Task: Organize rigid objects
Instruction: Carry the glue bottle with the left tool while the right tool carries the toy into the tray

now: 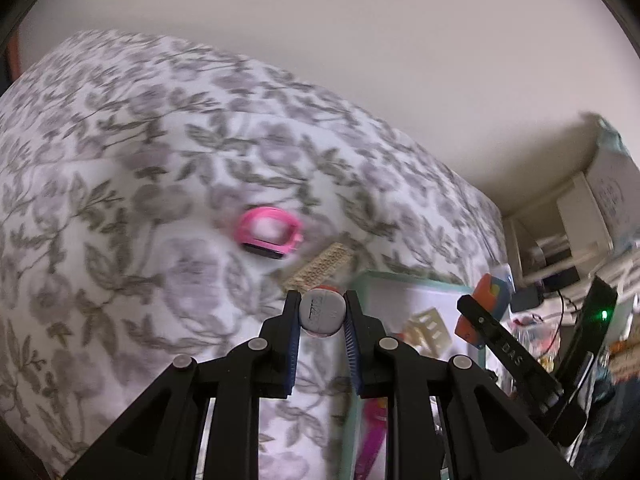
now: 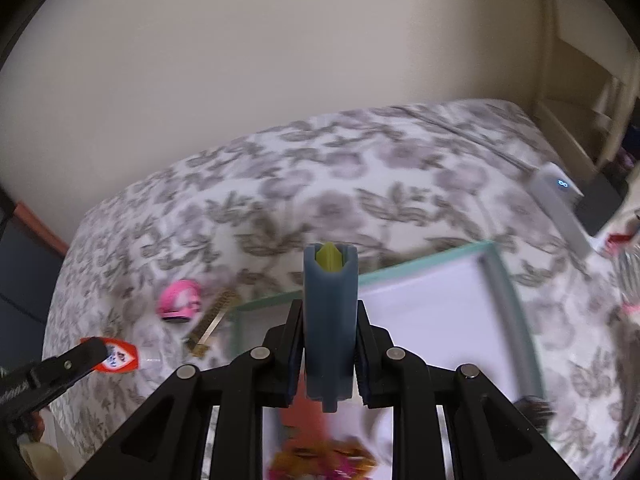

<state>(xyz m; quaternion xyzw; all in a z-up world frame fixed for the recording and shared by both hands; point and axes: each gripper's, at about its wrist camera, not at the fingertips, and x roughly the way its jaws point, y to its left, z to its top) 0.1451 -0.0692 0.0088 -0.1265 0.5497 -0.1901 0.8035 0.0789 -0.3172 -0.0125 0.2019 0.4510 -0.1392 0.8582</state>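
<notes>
My left gripper (image 1: 322,314) is shut on a small red-and-white glue bottle (image 1: 323,315), seen end-on, held above the floral bedspread; it also shows in the right wrist view (image 2: 120,357). My right gripper (image 2: 329,320) is shut on a grey-blue plastic tool with a yellow-green tip (image 2: 329,304), held over a white tray with a mint-green rim (image 2: 424,262). The tray also shows in the left wrist view (image 1: 416,278). A pink ring-shaped object with a black base (image 1: 270,232) and a beige comb-like strip (image 1: 320,266) lie on the bed left of the tray.
The floral bedspread (image 1: 120,200) covers the bed. The tray holds a cream frame piece (image 1: 424,330) and a pink-orange item (image 2: 324,452). A white device with a blue light (image 2: 558,188) lies at the bed's right edge. Cluttered shelves (image 1: 580,240) stand to the right.
</notes>
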